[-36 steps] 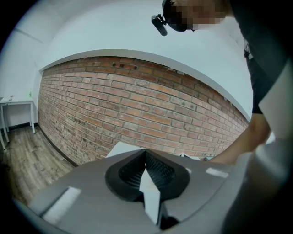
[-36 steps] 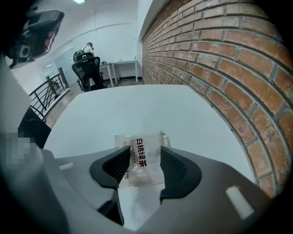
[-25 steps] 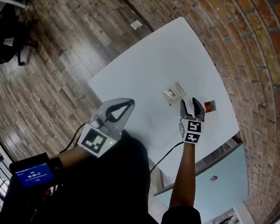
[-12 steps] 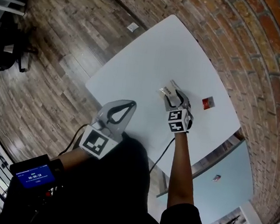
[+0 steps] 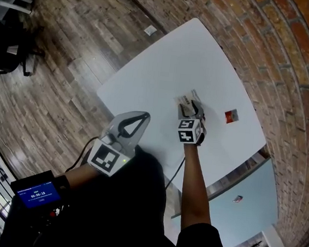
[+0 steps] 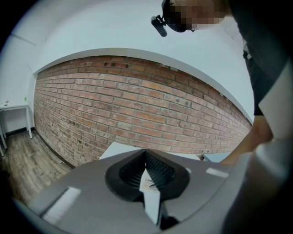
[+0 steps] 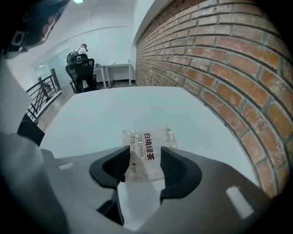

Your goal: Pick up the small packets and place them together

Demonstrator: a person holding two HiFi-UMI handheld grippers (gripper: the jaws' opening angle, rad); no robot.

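Note:
On the white table (image 5: 166,66) lies a clear packet (image 5: 185,101) with dark print, and a small red packet (image 5: 230,116) rests apart to its right near the table edge. My right gripper (image 5: 191,107) is at the clear packet. In the right gripper view it (image 7: 143,161) stands open, its fingertips (image 7: 120,165) on either side of the near end of the clear packet (image 7: 147,144), low over the table. My left gripper (image 5: 128,124) is held off the table's near edge. In the left gripper view its jaws (image 6: 145,170) are shut and point at the brick wall.
A brick wall (image 7: 219,68) runs along the table's far side. Wooden floor (image 5: 68,56) surrounds the table. An office chair (image 7: 81,73) and desks stand far beyond the table (image 7: 114,109). The person's arm (image 5: 194,190) reaches over the near edge.
My right gripper has moved left, away from the red packet, to the clear packet, which now lies between its open jaws. The left gripper has stayed in place.

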